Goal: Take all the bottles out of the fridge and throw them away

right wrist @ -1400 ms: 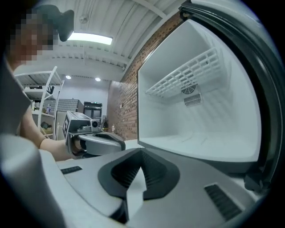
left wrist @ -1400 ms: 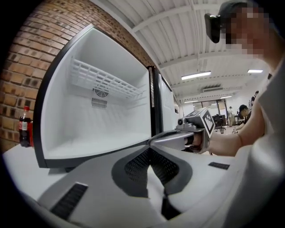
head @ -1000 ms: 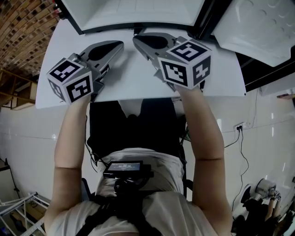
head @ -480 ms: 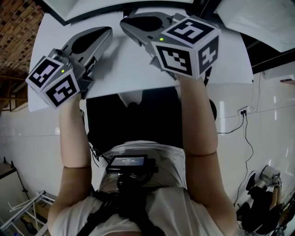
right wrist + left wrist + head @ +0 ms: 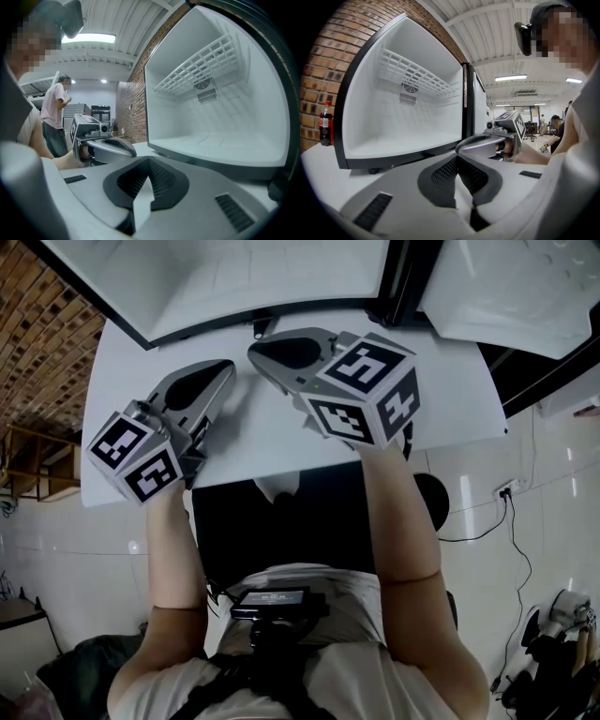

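Open mini fridge (image 5: 408, 108) stands at the far side of the white worktop (image 5: 262, 437), door swung wide. Left gripper (image 5: 223, 367) and right gripper (image 5: 258, 348) point at it side by side, jaws together, empty. Cola bottle (image 5: 326, 123) stands outside, left of the fridge.

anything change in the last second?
Nothing in the scene visibly changed; only the head view's framing shifts a little. The left gripper and right gripper stay over the table in front of the open fridge, jaws shut, holding nothing.

upright cola bottle (image 5: 326, 123) beside open fridge (image 5: 370, 117)
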